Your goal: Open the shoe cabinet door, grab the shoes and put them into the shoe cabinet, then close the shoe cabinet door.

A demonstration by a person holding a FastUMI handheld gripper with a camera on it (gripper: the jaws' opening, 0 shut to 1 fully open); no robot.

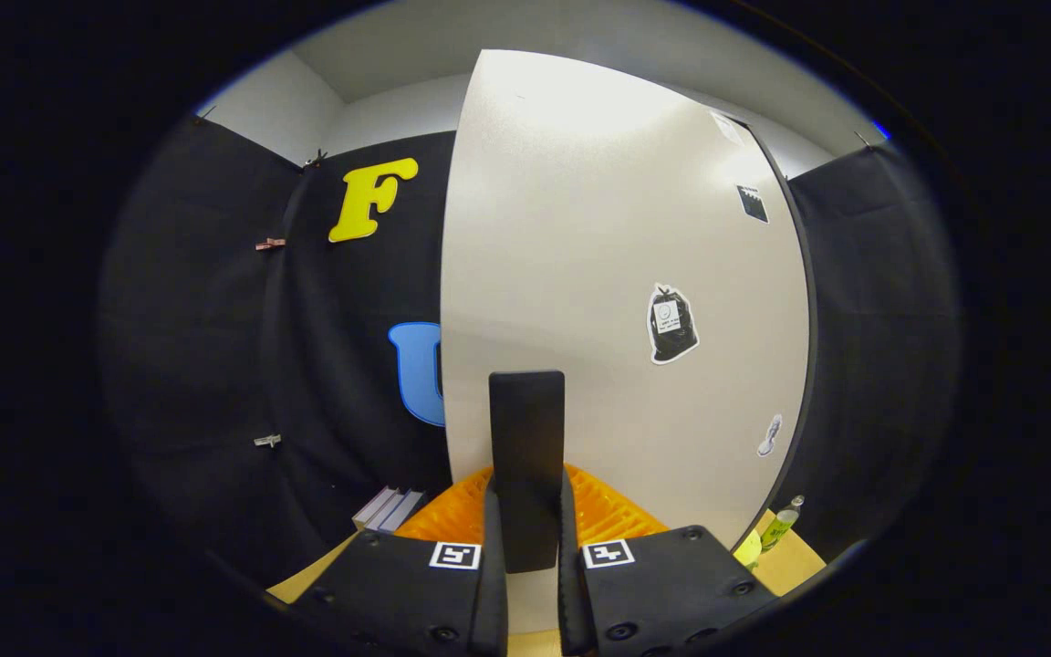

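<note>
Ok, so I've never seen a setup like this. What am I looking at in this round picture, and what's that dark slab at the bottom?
There is no robot here. A person carries a hand-held gripper, and a wide-angle camera riding on it took this picture, looking forward along its two fingers. The fingers are closed on the upright black handle of the white shoe cabinet door, which has a few stickers on it. An orange ribbed object sits just beyond the fingers. Some books lie to one side and a green bottle stands on the other.
</note>
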